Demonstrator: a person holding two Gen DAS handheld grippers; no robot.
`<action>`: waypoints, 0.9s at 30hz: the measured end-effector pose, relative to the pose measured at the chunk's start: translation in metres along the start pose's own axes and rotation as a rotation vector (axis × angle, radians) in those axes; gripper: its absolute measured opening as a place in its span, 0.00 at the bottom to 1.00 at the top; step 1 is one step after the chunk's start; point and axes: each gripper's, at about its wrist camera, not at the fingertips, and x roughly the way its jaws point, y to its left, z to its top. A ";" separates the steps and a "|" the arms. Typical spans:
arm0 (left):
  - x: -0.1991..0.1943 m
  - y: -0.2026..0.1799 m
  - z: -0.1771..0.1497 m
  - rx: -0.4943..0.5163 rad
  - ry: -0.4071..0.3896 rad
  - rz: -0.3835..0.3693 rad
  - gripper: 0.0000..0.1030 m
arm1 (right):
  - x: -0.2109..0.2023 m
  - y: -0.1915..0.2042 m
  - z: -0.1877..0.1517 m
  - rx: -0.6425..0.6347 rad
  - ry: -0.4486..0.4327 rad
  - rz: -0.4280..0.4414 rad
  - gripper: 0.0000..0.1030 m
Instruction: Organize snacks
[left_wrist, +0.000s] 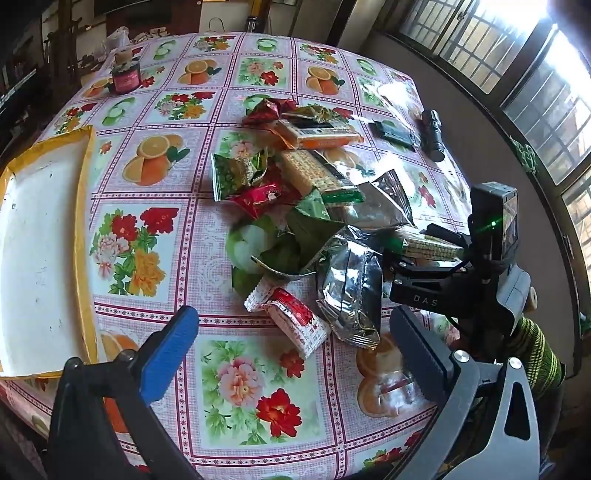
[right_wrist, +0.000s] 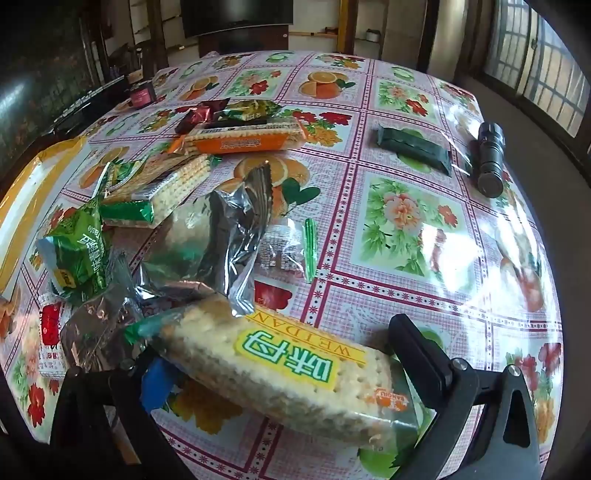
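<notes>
The right gripper (right_wrist: 291, 354) is spread wide, a cracker packet (right_wrist: 280, 373) lying between its fingers (right_wrist: 421, 343), not pinched; the label reads "WEIDAN". The left gripper (left_wrist: 295, 339) is also wide apart over a red-and-white snack (left_wrist: 295, 321) at the snack pile (left_wrist: 295, 192). The floral oilcloth surface (left_wrist: 155, 258) holds a white tray (left_wrist: 40, 251) and a flashlight (right_wrist: 489, 160), near windows.

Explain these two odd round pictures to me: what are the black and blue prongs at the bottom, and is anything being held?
There is no robot here: a person holds a hand tool with a two-fingered claw in each hand, with a camera on each tool.

One view looks past the left claw, open over the flowered tablecloth. A snack pile lies there, beside a white tray.

The other looks past the right claw, wide open around a cracker packet, not yet squeezing it. A flashlight lies further back.
</notes>
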 end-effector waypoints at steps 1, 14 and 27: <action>0.000 -0.001 -0.001 -0.003 0.005 -0.003 1.00 | 0.000 0.001 0.000 -0.004 -0.001 0.005 1.00; 0.005 -0.015 -0.009 0.009 0.034 -0.006 1.00 | -0.003 0.010 -0.002 0.019 0.009 -0.018 1.00; -0.013 -0.017 -0.012 0.034 -0.059 0.054 1.00 | -0.012 0.010 -0.006 0.036 0.036 0.069 0.99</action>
